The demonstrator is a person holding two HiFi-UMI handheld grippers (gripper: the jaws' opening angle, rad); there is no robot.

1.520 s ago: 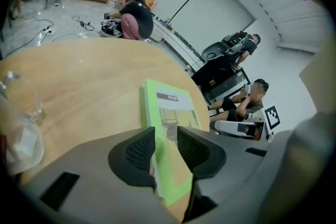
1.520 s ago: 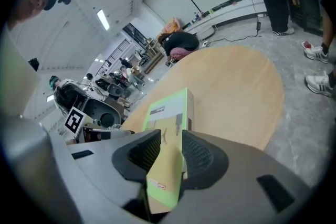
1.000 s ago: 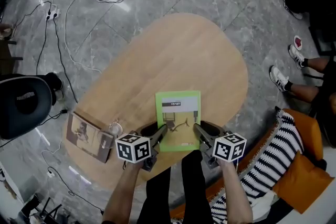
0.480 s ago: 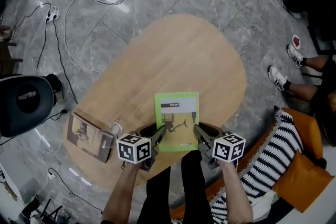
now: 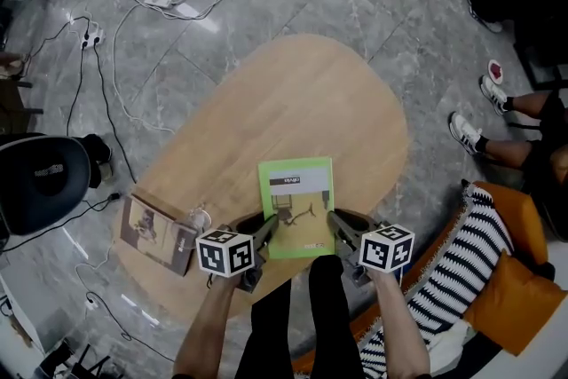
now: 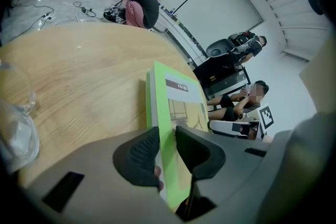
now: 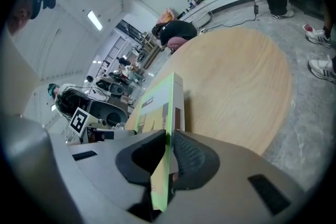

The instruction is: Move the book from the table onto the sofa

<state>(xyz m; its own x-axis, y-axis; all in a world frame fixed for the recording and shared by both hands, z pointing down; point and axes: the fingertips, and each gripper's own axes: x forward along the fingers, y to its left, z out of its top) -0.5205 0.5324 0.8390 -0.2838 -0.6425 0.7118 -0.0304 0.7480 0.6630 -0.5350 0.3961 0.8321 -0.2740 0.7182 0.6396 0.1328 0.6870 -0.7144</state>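
Observation:
The green book lies flat on the oval wooden table, near its front edge. My left gripper straddles the book's near left corner; its jaws are closing, and a thin gap still shows beside the cover. My right gripper has the near right corner; its jaws are closing too, and the pads press on the book's edge. In the left gripper view, the left gripper has the cover between its fingers. In the right gripper view, the right gripper pinches it.
A brown book and a clear glass sit at the table's left end. The orange sofa with a striped blanket is at the right. A black chair stands left. Cables cross the floor; a person's shoes are right.
Both grippers have stayed at the book's near corners and the book has not moved. The head view has tilted a little, so the table sits slightly lower in the picture.

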